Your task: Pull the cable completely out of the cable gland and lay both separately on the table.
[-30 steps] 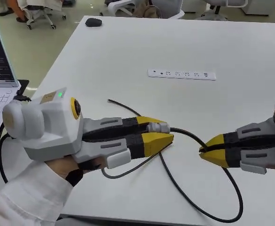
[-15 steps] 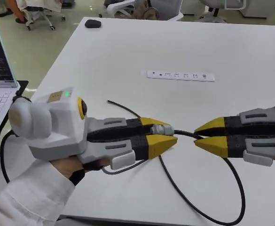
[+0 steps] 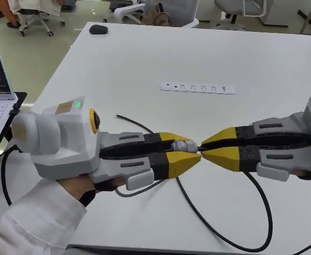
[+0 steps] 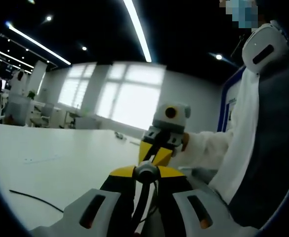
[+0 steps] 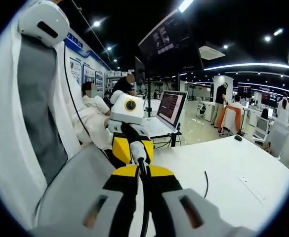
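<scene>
White table (image 3: 144,58), one. Above it the left gripper (image 3: 191,153) and the right gripper (image 3: 206,150) — two in all — are held tip to tip. One black cable (image 3: 198,209), looped on the tabletop, is pinched by the right gripper. One power strip (image 3: 198,87) and one mouse (image 3: 98,29) lie beyond, well apart. One grey cable gland (image 3: 183,145), threaded on the cable, is clamped in the left gripper.

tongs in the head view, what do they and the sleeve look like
The left tongs and right tongs match: pointed yellow tips, black middle sections, light grey bodies with slotted grey side plates. The person wears a white sleeve with a dark cuff at the wrist.
</scene>
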### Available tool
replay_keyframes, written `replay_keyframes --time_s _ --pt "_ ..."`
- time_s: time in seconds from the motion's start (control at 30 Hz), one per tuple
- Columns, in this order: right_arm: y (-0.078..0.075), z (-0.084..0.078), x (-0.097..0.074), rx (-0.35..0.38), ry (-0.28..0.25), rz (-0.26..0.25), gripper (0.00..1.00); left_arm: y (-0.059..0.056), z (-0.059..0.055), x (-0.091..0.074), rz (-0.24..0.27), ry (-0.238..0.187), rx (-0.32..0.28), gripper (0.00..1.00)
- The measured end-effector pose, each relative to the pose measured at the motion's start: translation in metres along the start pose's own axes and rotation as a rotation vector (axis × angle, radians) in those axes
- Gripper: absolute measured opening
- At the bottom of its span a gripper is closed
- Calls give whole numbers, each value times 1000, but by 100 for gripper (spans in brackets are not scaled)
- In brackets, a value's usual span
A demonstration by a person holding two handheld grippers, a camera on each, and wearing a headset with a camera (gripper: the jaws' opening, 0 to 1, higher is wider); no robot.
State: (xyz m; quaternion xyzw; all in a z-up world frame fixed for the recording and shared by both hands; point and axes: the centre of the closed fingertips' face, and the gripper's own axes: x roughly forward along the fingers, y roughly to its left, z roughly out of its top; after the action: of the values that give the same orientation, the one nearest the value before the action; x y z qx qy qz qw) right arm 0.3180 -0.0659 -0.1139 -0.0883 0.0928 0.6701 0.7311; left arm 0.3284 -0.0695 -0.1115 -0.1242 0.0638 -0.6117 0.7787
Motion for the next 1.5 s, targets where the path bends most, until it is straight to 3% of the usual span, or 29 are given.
replay_keyframes --time_s 0.3,0.43,0.63,0.73,0.83,0.9,1.0,1.1,1.2,1.33,1.5 --pt "10 4 19 -1 13 -57 4 -4 -1 -23 -39 16 -5 17" --pt "15 7 32 -28 23 -97 4 -2 -1 -37 -60 -2 -28 17" --pt "20 -2 49 -63 59 -143 3 -1 -8 -51 -82 27 -20 17" --pt "16 -4 51 -40 60 -172 3 2 -11 -53 -69 30 -41 17" --pt "16 -5 50 -56 58 -159 3 2 -11 -53 -65 32 -32 17" --pt "12 -12 47 -65 84 -141 3 5 -15 -49 -52 48 -21 17" --pt "3 -22 38 -76 136 -145 2 12 -11 -45 -23 24 -53 17" --pt "-1 -19 29 -88 105 -117 2 11 -6 -36 -8 23 -32 17" --pt "-9 -26 21 -104 129 -109 2 16 -8 -32 31 31 -13 17" --pt "-17 -32 5 -117 125 -104 2 24 -9 -33 90 -30 -56 17" --pt "-22 -43 -10 -134 131 -106 2 21 -12 -26 111 -36 -45 17"
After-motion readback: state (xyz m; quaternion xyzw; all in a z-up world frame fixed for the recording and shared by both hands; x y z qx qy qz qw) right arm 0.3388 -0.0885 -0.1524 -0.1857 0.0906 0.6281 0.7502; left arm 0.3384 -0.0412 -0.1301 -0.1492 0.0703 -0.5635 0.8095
